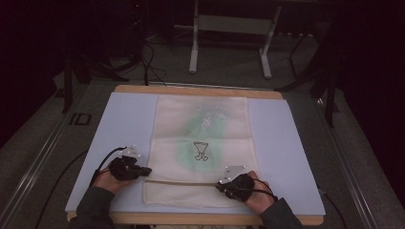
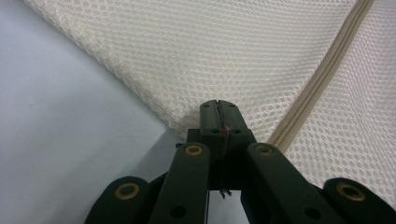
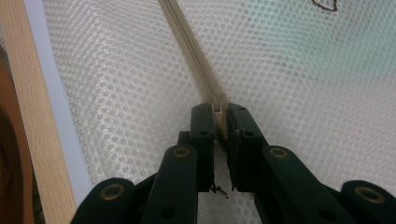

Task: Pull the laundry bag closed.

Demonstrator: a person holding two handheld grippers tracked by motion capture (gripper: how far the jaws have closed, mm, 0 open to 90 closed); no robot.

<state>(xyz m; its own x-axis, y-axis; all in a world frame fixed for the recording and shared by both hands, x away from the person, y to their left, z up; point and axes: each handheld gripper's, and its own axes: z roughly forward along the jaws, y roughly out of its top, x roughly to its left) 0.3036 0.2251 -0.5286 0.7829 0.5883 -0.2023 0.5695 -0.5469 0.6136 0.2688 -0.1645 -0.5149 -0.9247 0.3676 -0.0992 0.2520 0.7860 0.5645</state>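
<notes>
Nearest the camera in the high view, two sleeved forearms come in at six o'clock, each hand holding a gripper. The left gripper point(image 1: 144, 171) lies at about eight o'clock on the pale blue board point(image 1: 286, 157), its tips at the left edge of a cream mesh bag point(image 1: 203, 143). In the left gripper view its jaws stand pressed together at the bag's mesh point(image 2: 196, 56) edge, apparently pinching it just beside the end of the zipper point(image 2: 322, 79), though the cloth between them is hard to see. The right gripper point(image 1: 219, 185) sits at about five o'clock. In the right gripper view its jaws are clamped on a small pale piece at the end of the zipper track point(image 3: 194, 56), most likely the slider or pull.

The bag lies flat down the middle of the board, running from twelve to six o'clock. A green garment with a small dark print point(image 1: 201, 151) shows faintly through the mesh. The zipper crosses the bag near its lower end.

The bag looks light, soft and limp. It would bunch or slide if pulled from one point only, so one edge needs anchoring while the pull is drawn. The fine mesh could snag or stretch, and the pull is small and may slip out of the jaws.
</notes>
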